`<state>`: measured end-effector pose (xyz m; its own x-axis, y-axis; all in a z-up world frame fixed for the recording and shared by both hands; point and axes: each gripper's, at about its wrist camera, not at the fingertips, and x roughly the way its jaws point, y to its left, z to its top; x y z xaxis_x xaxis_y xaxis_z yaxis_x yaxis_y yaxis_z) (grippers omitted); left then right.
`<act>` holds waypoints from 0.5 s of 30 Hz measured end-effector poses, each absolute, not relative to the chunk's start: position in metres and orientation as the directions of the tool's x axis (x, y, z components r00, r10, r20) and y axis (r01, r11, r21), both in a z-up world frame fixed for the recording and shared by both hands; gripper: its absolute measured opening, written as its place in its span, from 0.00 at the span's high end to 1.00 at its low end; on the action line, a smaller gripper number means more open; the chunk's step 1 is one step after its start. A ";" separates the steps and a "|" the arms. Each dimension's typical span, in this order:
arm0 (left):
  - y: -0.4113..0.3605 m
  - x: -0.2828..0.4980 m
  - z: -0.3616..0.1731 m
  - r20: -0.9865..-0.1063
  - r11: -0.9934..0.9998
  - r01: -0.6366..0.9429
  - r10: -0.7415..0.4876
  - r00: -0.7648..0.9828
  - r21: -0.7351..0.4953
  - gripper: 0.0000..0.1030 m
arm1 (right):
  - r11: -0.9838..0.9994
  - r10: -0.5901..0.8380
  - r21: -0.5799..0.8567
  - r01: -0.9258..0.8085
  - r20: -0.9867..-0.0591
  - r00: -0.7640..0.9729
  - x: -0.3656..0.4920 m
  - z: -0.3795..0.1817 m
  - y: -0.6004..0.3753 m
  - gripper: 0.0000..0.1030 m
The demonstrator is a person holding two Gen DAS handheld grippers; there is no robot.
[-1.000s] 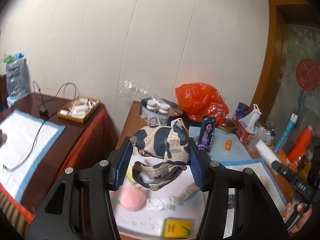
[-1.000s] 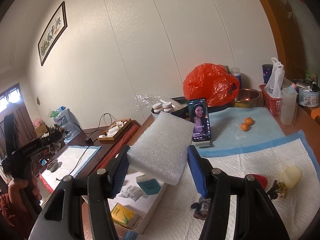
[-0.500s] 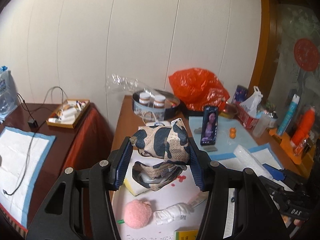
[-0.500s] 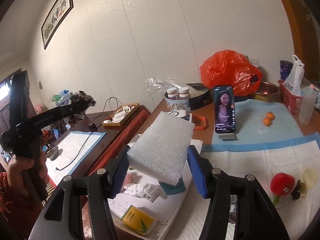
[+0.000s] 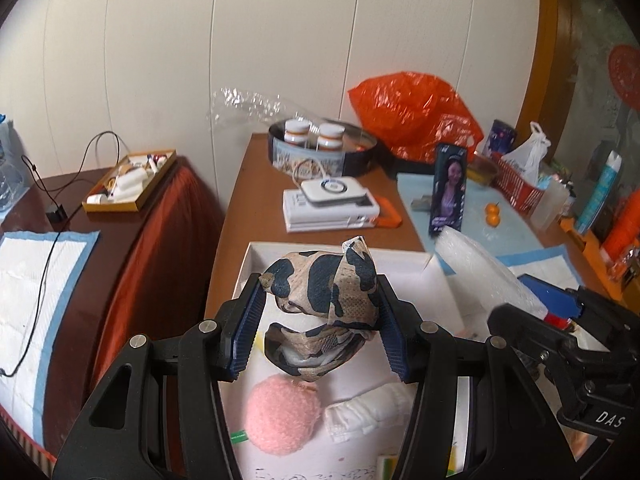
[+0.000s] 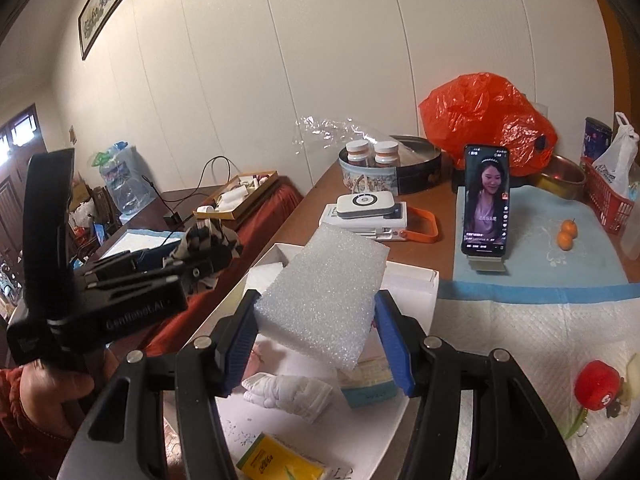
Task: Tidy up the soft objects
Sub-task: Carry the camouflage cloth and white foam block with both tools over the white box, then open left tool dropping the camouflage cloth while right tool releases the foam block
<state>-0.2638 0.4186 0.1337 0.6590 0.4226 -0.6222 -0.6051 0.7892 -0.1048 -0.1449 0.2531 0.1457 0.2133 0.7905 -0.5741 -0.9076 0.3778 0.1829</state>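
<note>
Both claws loaded over the white box

Left claw (image 5: 320, 320) grips the patterned cloth (image 5: 324, 292) between its pads, above the pink pompom (image 5: 280, 416) in the box (image 5: 312, 250); right claw (image 6: 316, 332) clamps the foam pad (image 6: 324, 296) over the same box; phone (image 6: 486, 200) stands farther back on the bench (image 6: 416, 250).

White panelled wall (image 6: 280, 60) behind. Framed picture (image 6: 110, 4) hangs high at left. Brown wooden tabletop (image 5: 256, 208); lower dark side table (image 5: 80, 208) alongside it. Wooden door frame (image 5: 546, 60) at right. Soft daylight.
</note>
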 end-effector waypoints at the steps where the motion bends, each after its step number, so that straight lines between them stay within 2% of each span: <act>1: 0.422 -0.263 0.130 -0.629 0.785 -0.611 0.424 0.651 -0.104 0.47 | 0.378 0.787 0.190 -0.906 -0.581 0.207 -0.144 0.143 0.257 0.44; 8: 0.440 -0.262 0.105 -0.684 0.754 -0.644 0.402 0.609 -0.131 0.47 | 0.378 0.761 0.221 -0.899 -0.627 0.166 -0.144 0.118 0.287 0.42; 10: 0.443 -0.263 0.100 -0.693 0.746 -0.650 0.393 0.605 -0.144 0.43 | 0.377 0.758 0.223 -0.899 -0.632 0.161 -0.146 0.113 0.291 0.42; 11: 0.444 -0.265 0.099 -0.692 0.744 -0.650 0.388 0.609 -0.155 0.41 | 0.374 0.756 0.224 -0.900 -0.636 0.156 -0.147 0.111 0.293 0.38; 12: 0.444 -0.267 0.099 -0.691 0.739 -0.655 0.391 0.608 -0.158 0.32 | 0.370 0.754 0.224 -0.901 -0.639 0.151 -0.147 0.109 0.295 0.32; 13: 0.445 -0.271 0.099 -0.683 0.719 -0.677 0.418 0.599 -0.154 0.16 | 0.373 0.751 0.219 -0.902 -0.642 0.155 -0.148 0.108 0.296 0.20; 15: 0.446 -0.281 0.102 -0.659 0.694 -0.699 0.445 0.606 -0.174 0.00 | 0.396 0.746 0.198 -0.897 -0.638 0.188 -0.149 0.108 0.294 0.18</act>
<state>-0.2813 0.4461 0.1015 0.6064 0.4450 -0.6589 -0.6986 0.6940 -0.1742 -0.1489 0.2941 0.1079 0.1881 0.7465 -0.6383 -0.8967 0.3956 0.1984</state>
